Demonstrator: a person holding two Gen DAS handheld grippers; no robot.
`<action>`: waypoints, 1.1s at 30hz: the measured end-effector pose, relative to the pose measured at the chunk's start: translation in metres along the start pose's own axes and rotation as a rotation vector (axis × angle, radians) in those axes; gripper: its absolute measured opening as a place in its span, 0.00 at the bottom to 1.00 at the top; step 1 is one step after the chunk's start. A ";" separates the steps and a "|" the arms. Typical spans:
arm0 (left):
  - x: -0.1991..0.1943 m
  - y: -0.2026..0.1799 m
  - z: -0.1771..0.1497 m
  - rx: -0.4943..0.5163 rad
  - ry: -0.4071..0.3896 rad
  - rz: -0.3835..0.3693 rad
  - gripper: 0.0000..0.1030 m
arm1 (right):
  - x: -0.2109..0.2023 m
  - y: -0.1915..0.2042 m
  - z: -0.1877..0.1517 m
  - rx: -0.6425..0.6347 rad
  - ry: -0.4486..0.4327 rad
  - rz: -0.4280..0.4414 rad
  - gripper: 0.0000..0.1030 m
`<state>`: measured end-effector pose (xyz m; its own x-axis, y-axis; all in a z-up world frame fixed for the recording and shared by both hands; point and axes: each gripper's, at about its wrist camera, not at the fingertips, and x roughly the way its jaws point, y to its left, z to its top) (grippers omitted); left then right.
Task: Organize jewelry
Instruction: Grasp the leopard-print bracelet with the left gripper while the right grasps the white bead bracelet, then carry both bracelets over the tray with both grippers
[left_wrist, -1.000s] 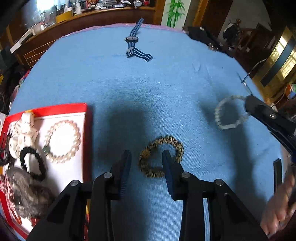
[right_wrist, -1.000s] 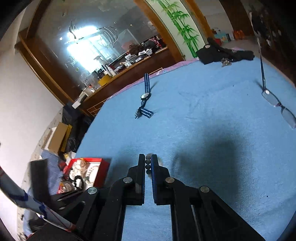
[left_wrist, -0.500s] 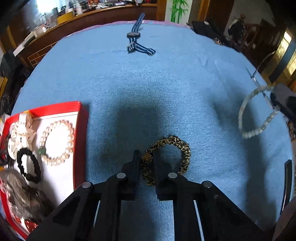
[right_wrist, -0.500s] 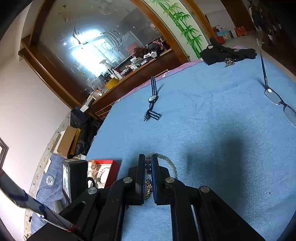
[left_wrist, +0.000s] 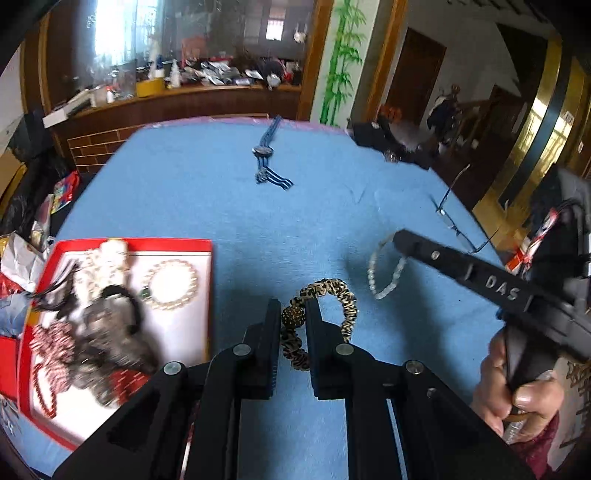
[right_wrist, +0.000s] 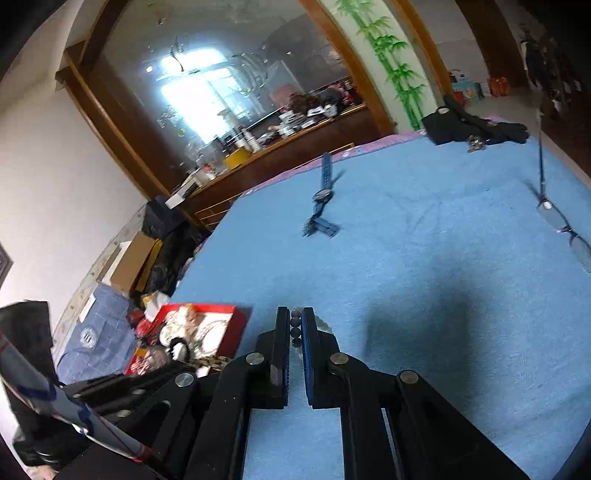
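My left gripper (left_wrist: 293, 308) is shut on a leopard-print bracelet (left_wrist: 345, 295), pinching its dark bead, and the loop hangs above the blue cloth. My right gripper (right_wrist: 294, 319) is shut on a white bead bracelet (right_wrist: 295, 330). In the left wrist view that same white bead bracelet (left_wrist: 386, 284) dangles from the right gripper's tip (left_wrist: 400, 238), off to the right. A red jewelry tray (left_wrist: 207, 258) lies at the left, holding a pearl bracelet (left_wrist: 170, 284), dark hair ties and other pieces. In the right wrist view the red tray (right_wrist: 238, 321) sits low at the left.
A blue striped watch (left_wrist: 264, 153) lies on the far middle of the blue cloth (left_wrist: 184, 192). Eyeglasses (left_wrist: 452, 218) rest near the right edge and a black pouch (left_wrist: 376, 134) at the far right corner. A person's hand (left_wrist: 517, 387) grips the right tool. Clutter surrounds the table's left side.
My left gripper closed on the leopard-print bracelet and lifted it off the cloth. The right gripper, holding the white bead bracelet, rose slightly and drifted toward the tray side.
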<state>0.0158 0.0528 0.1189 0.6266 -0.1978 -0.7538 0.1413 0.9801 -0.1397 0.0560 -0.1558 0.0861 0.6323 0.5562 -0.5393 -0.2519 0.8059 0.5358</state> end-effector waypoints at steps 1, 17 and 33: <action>-0.009 0.006 -0.004 -0.007 -0.011 0.001 0.12 | -0.001 0.006 -0.004 -0.014 0.002 0.006 0.07; -0.096 0.142 -0.066 -0.132 -0.057 0.161 0.12 | 0.012 0.148 -0.063 -0.233 0.170 0.257 0.07; -0.064 0.213 -0.104 -0.225 0.008 0.230 0.12 | 0.108 0.230 -0.127 -0.301 0.372 0.285 0.07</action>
<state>-0.0738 0.2766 0.0702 0.6167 0.0289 -0.7867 -0.1767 0.9789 -0.1025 -0.0272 0.1155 0.0689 0.2209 0.7512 -0.6220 -0.6078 0.6048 0.5145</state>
